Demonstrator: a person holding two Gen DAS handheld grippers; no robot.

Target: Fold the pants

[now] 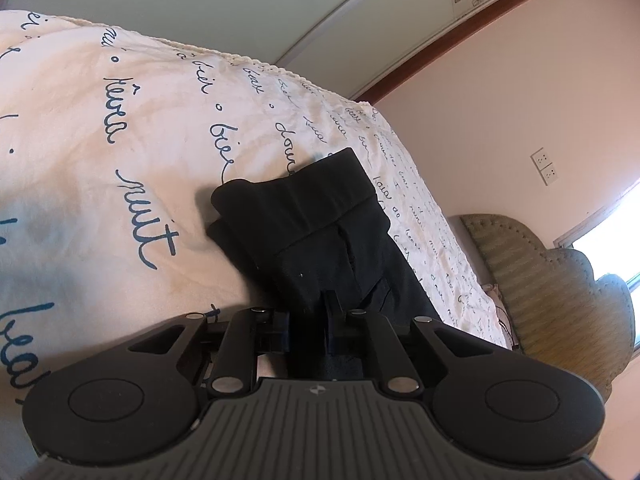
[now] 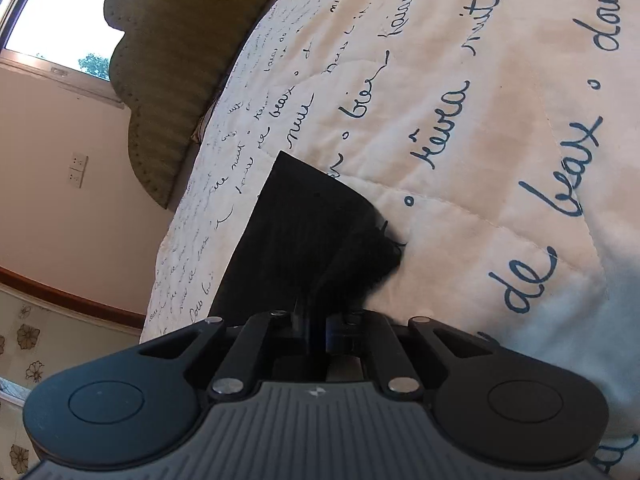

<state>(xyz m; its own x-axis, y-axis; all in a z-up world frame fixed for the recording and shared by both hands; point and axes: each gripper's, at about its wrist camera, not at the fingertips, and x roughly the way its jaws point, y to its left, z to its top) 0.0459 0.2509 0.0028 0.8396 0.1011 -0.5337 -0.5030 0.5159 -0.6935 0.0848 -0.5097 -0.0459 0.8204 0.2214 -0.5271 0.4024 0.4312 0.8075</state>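
Note:
Black pants (image 1: 320, 232) lie on a white bedspread with blue script (image 1: 120, 140). In the left wrist view their waistband end points away and one part is folded over. My left gripper (image 1: 310, 312) is shut on the near edge of the pants. In the right wrist view the pants (image 2: 296, 232) show as a flat dark panel with a bunched fold on the right. My right gripper (image 2: 316, 324) is shut on that near edge of the pants. Both sets of fingertips are mostly hidden in the black cloth.
The bedspread (image 2: 480, 120) covers the bed all around the pants. A green padded headboard (image 1: 560, 292) stands at the bed's end, also in the right wrist view (image 2: 172, 60). A pink wall with a socket plate (image 1: 545, 165) and a bright window (image 2: 60, 20) lie beyond.

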